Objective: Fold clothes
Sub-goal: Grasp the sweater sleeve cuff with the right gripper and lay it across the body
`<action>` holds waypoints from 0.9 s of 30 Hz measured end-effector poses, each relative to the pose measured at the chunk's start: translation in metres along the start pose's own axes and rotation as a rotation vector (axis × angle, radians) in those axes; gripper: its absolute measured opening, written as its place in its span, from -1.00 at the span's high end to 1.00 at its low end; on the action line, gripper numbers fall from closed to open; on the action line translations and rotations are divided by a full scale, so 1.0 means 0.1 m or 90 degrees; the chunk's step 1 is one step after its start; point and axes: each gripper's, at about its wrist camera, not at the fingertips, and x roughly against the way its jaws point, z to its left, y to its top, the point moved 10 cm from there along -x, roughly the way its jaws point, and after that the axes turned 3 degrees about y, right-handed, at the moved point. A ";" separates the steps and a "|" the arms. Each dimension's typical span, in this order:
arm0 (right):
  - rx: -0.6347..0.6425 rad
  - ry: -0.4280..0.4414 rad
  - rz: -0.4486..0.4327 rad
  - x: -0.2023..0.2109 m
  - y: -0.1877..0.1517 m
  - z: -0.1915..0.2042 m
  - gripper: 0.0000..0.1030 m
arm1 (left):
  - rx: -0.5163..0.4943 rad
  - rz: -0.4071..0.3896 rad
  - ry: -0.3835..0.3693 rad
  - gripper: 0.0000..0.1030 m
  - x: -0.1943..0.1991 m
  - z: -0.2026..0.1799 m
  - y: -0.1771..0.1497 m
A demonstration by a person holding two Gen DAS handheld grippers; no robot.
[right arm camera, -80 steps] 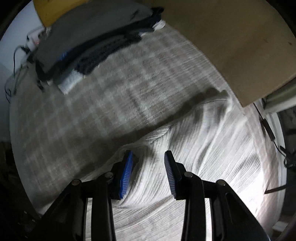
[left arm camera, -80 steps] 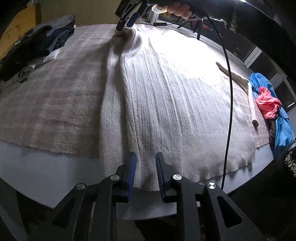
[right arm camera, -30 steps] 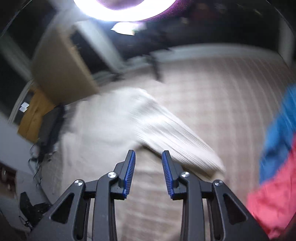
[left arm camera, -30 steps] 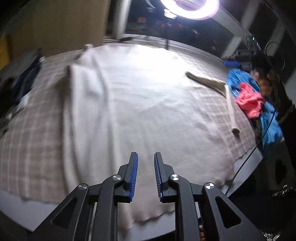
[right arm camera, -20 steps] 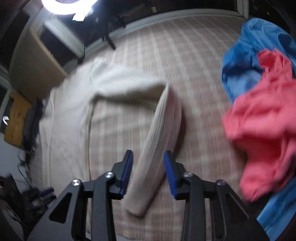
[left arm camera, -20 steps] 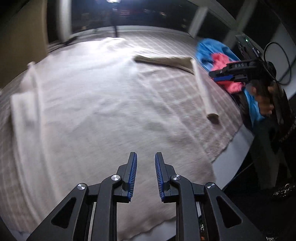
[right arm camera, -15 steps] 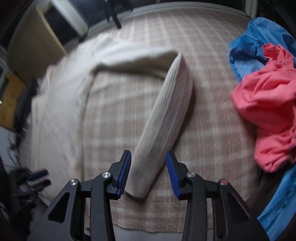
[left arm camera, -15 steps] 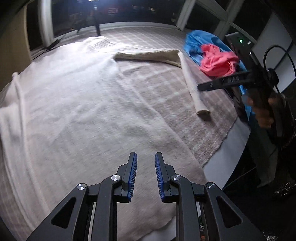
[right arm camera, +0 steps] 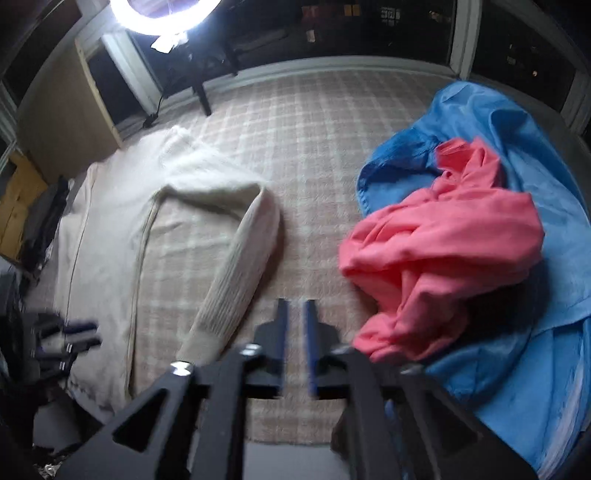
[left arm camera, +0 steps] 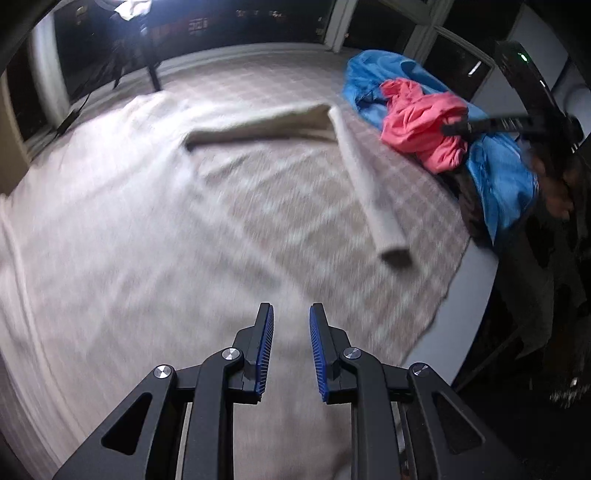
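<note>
Hovering empty, the left tool (left arm camera: 289,334) keeps a narrow gap above the cream ribbed sweater (left arm camera: 110,229), which lies flat on the worktop's checked cloth (right arm camera: 314,122). The right tool (right arm camera: 294,332) is closing on nothing, beside the sleeve cuff (right arm camera: 207,339), near crumpled pink (right arm camera: 443,254) and blue (right arm camera: 517,129) garments.

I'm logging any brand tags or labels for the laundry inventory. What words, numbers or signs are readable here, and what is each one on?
None can be read.
Cream sweater: no tag or print shows.
Pink garment and blue garment: no print shows.
Small lit spots behind the dark windows: too small and blurred to read.
</note>
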 end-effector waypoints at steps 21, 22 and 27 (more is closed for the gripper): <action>-0.051 -0.028 -0.088 0.34 0.37 -0.62 0.91 | -0.143 -0.043 -0.034 0.60 -0.70 -0.08 1.28; -0.050 -0.063 -0.097 0.42 0.44 -0.78 0.91 | -0.164 -0.047 -0.039 0.60 -0.73 -0.17 1.34; -0.101 -0.140 -0.097 0.50 0.62 -1.38 0.51 | -0.269 -0.048 -0.051 0.60 -0.95 -0.53 1.63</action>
